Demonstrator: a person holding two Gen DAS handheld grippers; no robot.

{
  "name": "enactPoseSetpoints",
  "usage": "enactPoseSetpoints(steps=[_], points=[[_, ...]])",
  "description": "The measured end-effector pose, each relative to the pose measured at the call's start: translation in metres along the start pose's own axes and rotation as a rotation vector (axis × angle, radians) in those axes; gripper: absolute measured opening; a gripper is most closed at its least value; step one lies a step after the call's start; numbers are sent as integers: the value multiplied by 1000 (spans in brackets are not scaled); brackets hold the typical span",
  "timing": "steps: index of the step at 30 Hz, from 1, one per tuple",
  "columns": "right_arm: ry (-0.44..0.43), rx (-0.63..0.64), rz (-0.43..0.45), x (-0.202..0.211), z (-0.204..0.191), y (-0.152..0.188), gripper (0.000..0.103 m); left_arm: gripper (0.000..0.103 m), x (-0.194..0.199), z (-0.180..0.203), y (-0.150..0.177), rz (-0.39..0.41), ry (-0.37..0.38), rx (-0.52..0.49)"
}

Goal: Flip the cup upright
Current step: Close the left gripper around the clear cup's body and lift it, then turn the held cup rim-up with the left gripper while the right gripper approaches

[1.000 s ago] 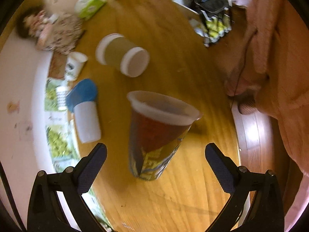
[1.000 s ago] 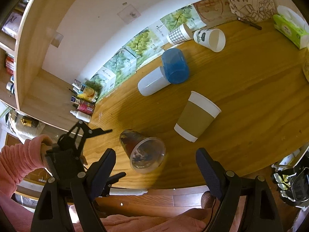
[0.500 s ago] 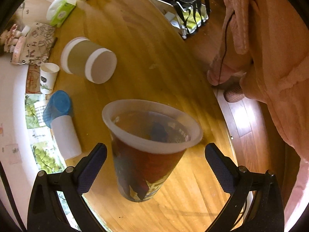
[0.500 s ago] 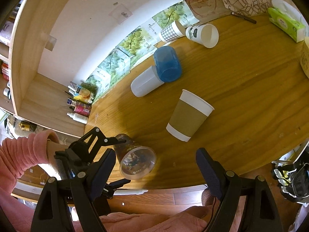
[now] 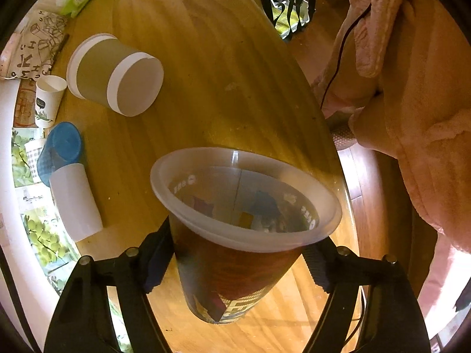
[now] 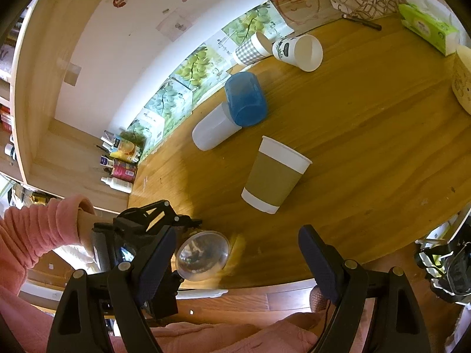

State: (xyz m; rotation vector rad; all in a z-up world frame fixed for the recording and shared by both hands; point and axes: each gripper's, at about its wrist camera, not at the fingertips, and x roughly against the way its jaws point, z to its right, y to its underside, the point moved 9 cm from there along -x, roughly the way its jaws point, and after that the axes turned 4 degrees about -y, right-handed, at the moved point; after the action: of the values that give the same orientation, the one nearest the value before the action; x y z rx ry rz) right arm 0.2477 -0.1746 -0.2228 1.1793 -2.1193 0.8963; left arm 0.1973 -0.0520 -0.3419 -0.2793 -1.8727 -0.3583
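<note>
**Printed cup gripped near the worktop's edge**

The left gripper (image 5: 235, 264) had its fingers (image 5: 156, 261) closed against both sides of the clear printed cup (image 5: 235, 235), just under the flared rim. The cup stood mouth-up, slightly tilted, close to the worktop's (image 5: 206, 67) near edge; whether its base touched the wood could not be told. In the right wrist view the same cup (image 6: 203, 254) showed at that edge, held by the left gripper (image 6: 176, 247).

The right gripper (image 6: 235, 261) hovered above the edge with its fingers (image 6: 319, 261) spread wide — nothing between them.

Farther in, a brown-sleeved paper cup (image 6: 275, 175) lay on its side. Toward the far edge lay a blue cup (image 6: 245, 100) and a white cup (image 6: 213, 131) — touching — and a small white printed cup (image 6: 297, 51).
</note>
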Motion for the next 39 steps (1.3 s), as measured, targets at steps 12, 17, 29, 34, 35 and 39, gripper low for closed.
enactPoseSetpoints(steps=[12,17,29,34,35,39], points=[[-16,-19,-12,-2,3,-4,85,78,0,-22,-5,-16,248,259],[-21,-15,-21,-3,5,-8,85,78,-2,-40,-2,-24,342,429],[-68,11,-59,-7,5,-35,85,78,-4,-64,11,-21,449,864],[-99,39,-92,-14,2,-49,85,78,-4,-75,24,-18,438,1011],[-106,44,-101,-17,0,-52,85,78,-5,-79,28,-16,442,1047],[-127,68,-137,-25,-5,-64,85,78,-9,-98,41,-6,435,1227]])
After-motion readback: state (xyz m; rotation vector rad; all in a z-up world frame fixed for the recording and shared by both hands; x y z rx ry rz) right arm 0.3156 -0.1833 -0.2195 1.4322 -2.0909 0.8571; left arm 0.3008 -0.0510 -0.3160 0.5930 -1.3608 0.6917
